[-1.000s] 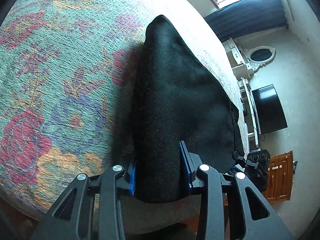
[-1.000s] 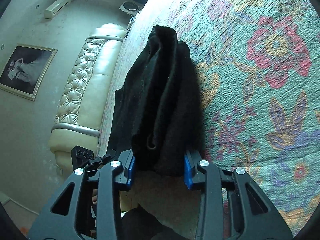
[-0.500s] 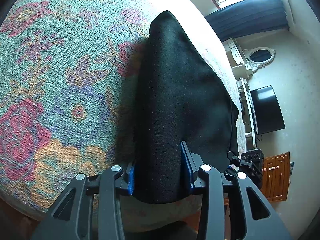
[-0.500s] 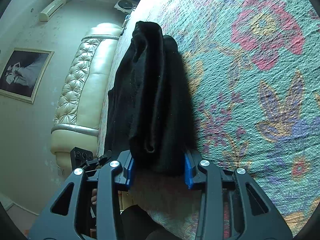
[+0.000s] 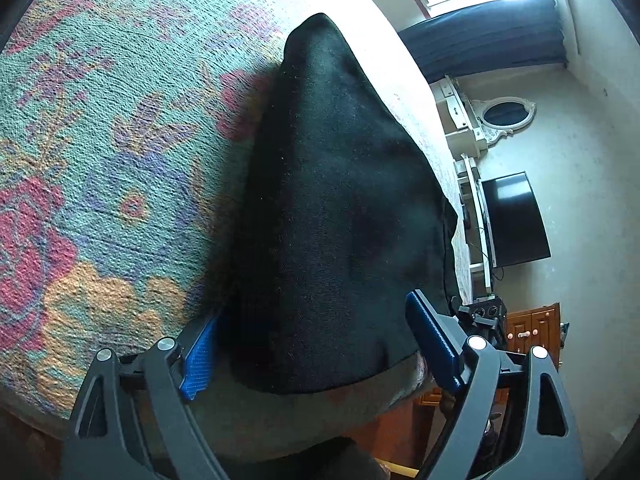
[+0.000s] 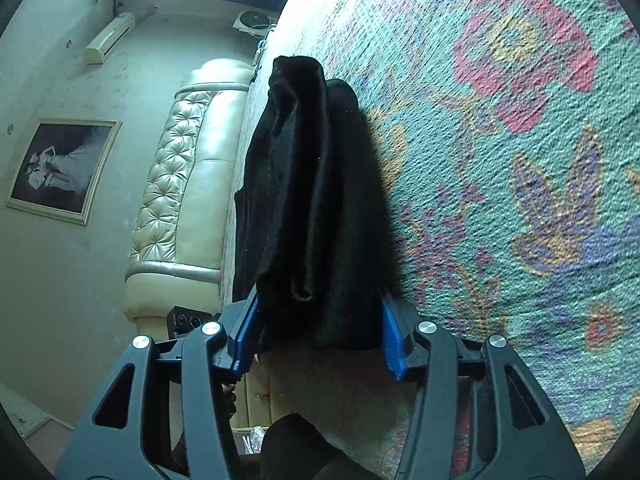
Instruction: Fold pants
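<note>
Black folded pants (image 5: 332, 200) lie in a long bundle on a floral bedspread (image 5: 100, 168), their near end at the bed's front edge. My left gripper (image 5: 312, 312) straddles that end with its jaws opening wide; its blue pads (image 5: 432, 340) stand clear of the cloth. From the other side, the pants (image 6: 312, 184) show stacked layers with a fold edge. My right gripper (image 6: 320, 300) also straddles the near end; its jaws are opening and its pads (image 6: 394, 340) sit just beside the cloth without pinching it.
The bedspread (image 6: 520, 200) stretches wide past the pants. A television (image 5: 512, 220), a wooden cabinet (image 5: 532, 328) and an oval mirror (image 5: 504, 114) stand beyond the bed in the left wrist view. A cream tufted headboard (image 6: 180, 184) and a framed picture (image 6: 60, 168) show in the right wrist view.
Both grippers were clamped on the pants' near end; both have spread their jaws, the left far wider. The cloth has settled and widened on the bed.
</note>
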